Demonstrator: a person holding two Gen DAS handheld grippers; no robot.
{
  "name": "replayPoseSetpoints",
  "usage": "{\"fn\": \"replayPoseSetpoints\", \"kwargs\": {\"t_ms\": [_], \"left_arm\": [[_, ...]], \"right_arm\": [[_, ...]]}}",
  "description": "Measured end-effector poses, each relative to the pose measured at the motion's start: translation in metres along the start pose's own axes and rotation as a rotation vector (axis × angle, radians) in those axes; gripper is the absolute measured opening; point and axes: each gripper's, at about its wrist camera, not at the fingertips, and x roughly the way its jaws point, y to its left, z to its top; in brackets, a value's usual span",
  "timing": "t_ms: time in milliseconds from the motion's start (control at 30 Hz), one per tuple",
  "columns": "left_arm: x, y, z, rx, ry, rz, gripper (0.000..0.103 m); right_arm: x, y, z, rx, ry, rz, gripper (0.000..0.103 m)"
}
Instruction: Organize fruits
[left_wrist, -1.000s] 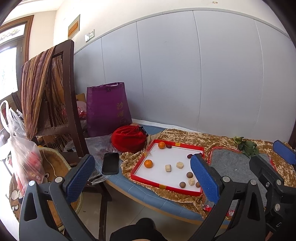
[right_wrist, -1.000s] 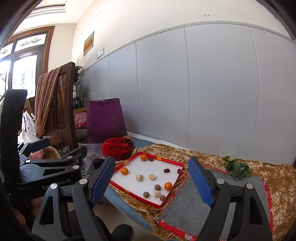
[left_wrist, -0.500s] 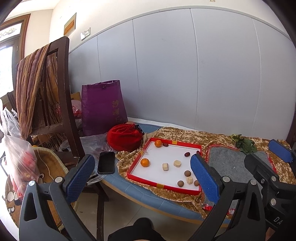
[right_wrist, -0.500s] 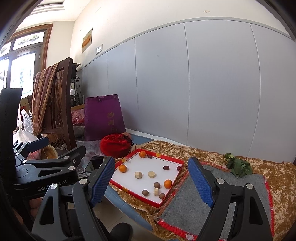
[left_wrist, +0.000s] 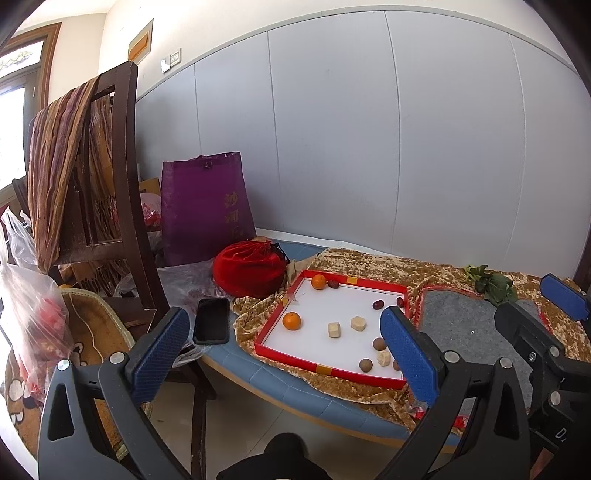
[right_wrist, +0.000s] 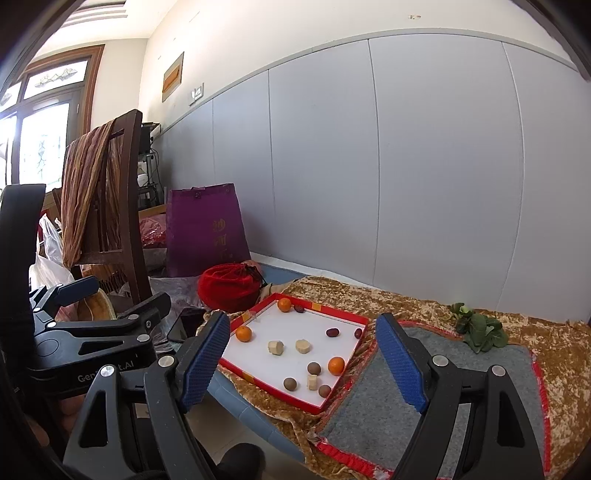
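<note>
1. We hold the left tongs (left_wrist: 282, 349) and the right tongs (right_wrist: 303, 362) released, gripping nothing, short of the table (left_wrist: 258, 373), probably to survey the fruit first
2. The fruits lie scattered in the red-rimmed tray (right_wrist: 334, 400) on the gold cloth (right_wrist: 406, 299): three oranges, one at (right_wrist: 336, 365), brown round fruits (right_wrist: 314, 368), dark red dates (right_wrist: 332, 332) and pale chunks (right_wrist: 276, 347), all apart, so nothing looks sorted yet
3. The left tool's body reads "Gen…ot.AI", partly hidden; the purple bag (left_wrist: 205, 206) bears gold characters we cannot read
</note>
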Motion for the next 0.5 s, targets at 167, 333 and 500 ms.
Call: {"fn": "replayPoseSetpoints", "kwargs": {"t_ms": [167, 333, 500], "left_arm": [[0.008, 0.005, -0.001, -0.011, 0.008, 0.002, 0.103], [0.017, 0.009, -0.001, -0.016, 0.019, 0.000, 0.103], [0.026, 0.011, -0.001, -0.023, 0.029, -0.001, 0.103]], "right_arm": [[0.007, 0.004, 0.000, -0.008, 0.005, 0.001, 0.083], [0.018, 0.008, 0.000, -0.018, 0.019, -0.003, 0.083], [0.030, 0.010, 0.002, -0.028, 0.026, -0.006, 0.083]]}}
